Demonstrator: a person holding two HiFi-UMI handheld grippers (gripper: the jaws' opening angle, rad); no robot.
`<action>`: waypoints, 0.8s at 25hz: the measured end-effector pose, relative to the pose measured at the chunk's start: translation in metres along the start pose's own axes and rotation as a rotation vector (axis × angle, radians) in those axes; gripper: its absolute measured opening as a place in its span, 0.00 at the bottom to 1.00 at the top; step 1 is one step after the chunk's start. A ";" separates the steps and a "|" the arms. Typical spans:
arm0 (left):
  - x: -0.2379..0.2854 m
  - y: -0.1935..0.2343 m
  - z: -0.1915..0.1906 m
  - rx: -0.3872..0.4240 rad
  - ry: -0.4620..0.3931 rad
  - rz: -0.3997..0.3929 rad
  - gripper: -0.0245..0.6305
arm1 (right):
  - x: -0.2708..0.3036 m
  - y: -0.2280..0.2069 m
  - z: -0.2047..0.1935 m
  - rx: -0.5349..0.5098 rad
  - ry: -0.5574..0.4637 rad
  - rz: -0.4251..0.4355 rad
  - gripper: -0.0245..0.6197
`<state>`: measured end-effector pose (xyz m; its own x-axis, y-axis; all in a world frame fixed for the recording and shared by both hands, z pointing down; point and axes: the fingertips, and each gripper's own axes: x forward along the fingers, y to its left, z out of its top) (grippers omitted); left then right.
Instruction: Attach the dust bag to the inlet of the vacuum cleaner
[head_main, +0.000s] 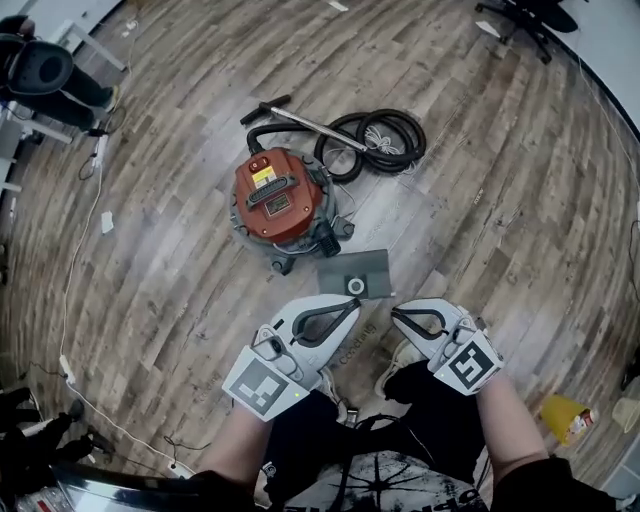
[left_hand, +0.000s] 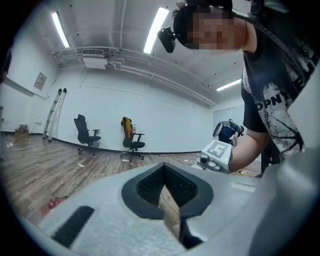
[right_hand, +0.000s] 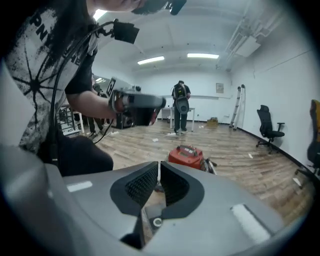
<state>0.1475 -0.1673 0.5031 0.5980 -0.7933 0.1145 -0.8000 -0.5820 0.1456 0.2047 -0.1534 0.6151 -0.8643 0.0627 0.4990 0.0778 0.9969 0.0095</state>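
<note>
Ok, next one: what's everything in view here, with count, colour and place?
vacuum cleaner: one, red, black base, floor centre
hose: one, black, coiled right of the vacuum cleaner
wand: one, metal, lying by the hose
dust bag: one, grey with white ring, flat on floor near the vacuum cleaner
cable: one, white, floor left
office chairs: two, dark, by far wall
left gripper: one, grey, jaws together, empty
right gripper: one, grey, jaws together, empty

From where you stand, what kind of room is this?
Likely a big open lab or workshop hall: a wide wood-plank floor, office chairs and a ladder along a bare white wall, and a red vacuum cleaner set out on the floor.
</note>
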 end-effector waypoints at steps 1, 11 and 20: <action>0.006 0.009 -0.020 0.004 -0.020 -0.006 0.04 | 0.023 -0.001 -0.030 -0.008 0.021 0.016 0.09; 0.014 0.038 -0.226 0.088 0.128 -0.067 0.04 | 0.221 0.020 -0.344 -0.028 0.396 0.130 0.26; 0.005 0.045 -0.265 0.035 0.178 -0.042 0.04 | 0.267 0.026 -0.510 -0.156 0.778 0.168 0.33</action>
<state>0.1278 -0.1503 0.7706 0.6279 -0.7257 0.2812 -0.7733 -0.6226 0.1199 0.2293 -0.1350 1.1902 -0.2465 0.1034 0.9636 0.2938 0.9555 -0.0273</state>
